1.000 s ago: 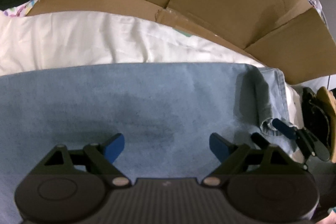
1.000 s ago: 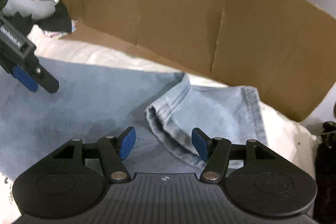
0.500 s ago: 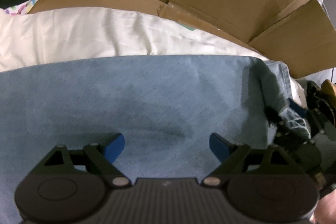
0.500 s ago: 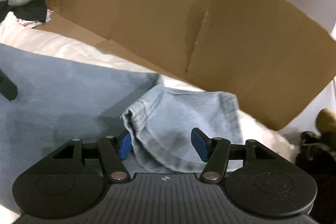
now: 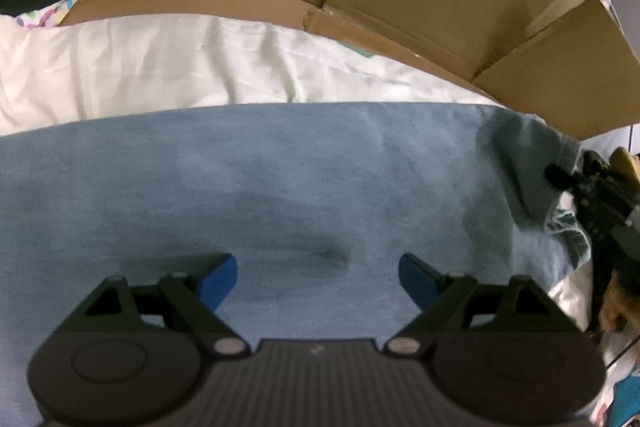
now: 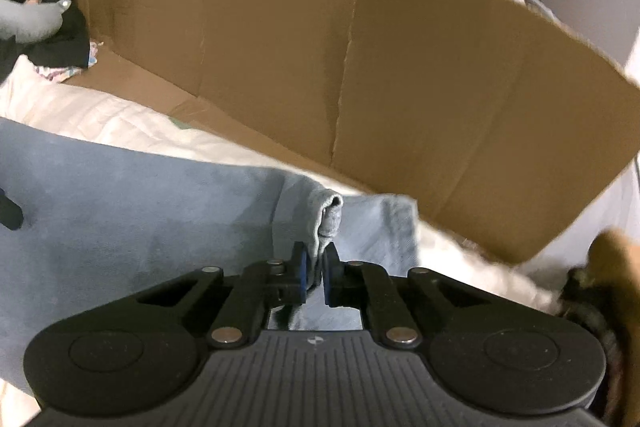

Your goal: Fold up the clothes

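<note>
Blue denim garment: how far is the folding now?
Done: the blue denim garment lies spread flat on the white sheet. In hand: the right gripper is shut on its hem; the left gripper is open above it. Left: every fold.

What I can't make out

The garment (image 5: 280, 179) runs off my left view's edge (bottom and left too); my right gripper (image 6: 314, 269) hides the pinched hem, and the dark heap (image 6: 592, 303) beside it is blurred.
</note>
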The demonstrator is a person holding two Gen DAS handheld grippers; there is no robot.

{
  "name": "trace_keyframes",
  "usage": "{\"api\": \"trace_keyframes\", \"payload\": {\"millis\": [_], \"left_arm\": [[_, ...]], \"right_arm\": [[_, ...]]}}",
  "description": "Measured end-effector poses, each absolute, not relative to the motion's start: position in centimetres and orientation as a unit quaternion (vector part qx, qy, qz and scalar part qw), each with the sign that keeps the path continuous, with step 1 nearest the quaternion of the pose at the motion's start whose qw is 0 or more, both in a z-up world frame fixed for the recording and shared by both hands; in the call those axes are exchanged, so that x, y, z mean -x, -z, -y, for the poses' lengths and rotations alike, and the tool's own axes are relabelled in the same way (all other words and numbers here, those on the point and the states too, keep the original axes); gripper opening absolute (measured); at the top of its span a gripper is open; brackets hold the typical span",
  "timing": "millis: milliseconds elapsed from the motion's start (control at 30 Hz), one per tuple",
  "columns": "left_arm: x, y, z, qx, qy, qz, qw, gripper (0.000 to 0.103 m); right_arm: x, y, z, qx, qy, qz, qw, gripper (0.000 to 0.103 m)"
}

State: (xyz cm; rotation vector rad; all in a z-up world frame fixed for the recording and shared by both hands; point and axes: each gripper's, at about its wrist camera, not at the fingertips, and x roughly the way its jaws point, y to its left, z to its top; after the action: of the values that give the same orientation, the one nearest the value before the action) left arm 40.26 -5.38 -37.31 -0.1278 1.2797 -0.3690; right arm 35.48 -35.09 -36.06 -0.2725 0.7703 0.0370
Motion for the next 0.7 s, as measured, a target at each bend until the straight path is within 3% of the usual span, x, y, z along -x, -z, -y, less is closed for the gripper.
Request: {"api": "trace_keyframes", "payload": {"millis": [200,500,567,633,700], "left_arm": [[-40.3,37.4,4.9,0.071,0.166,-0.592,0.785,0.090],[-40.5,37.7,5.2,0.064,0.173,-0.591,0.786,0.090],[-40.6,37.9,5.2,0.064,0.172,-0.592,0.785,0.090],[-40.6,37.9,5.3,0.063,0.174,-0.592,0.784,0.090],[-40.6,38.0,5.3,0.062,0.175,-0.593,0.784,0.090]], "right_arm": [[-37.1,34.6,36.2,0.154,-0.040,-0.379,0.911,0.008],[-40.3,36.1,39.5,0.074,-0.043,-0.421,0.903,0.009],[-41.0,36.5,40.3,0.055,-0.044,-0.431,0.900,0.013],[-40.9,37.1,40.7,0.039,-0.041,-0.436,0.898,0.040],[-40.6,37.6,40.8,0.031,-0.037,-0.437,0.898,0.047]]}}
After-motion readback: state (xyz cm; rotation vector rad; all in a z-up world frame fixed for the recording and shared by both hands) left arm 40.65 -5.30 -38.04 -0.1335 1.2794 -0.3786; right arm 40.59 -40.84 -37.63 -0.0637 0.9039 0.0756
